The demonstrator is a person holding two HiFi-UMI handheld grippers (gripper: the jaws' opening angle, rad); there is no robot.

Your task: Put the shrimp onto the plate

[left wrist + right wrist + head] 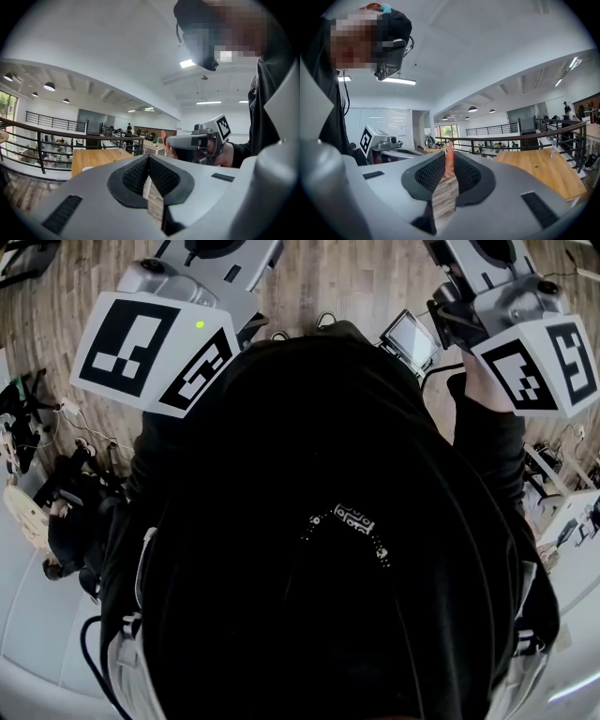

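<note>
Right gripper view: right gripper (449,158) with ribbed black pads clamped on slim, glossy orange-pink shrimp (449,165), its tapered tip poking above jaws. Left gripper (148,160) pads pressed together at tips, nothing between. Smooth wooden tabletop (543,171) beyond.

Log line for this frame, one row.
left claw: shut, empty | right claw: shut on shrimp | plate: not in view

No legible text, number or brand in any view. You get only black-and-white square patterns, on the left marker cube (155,352) behind the left fingers (133,177) and the right marker cube (544,367) behind the right fingers (431,174) — codes, not lettering. Small screen (409,336) — unreadable.
</note>
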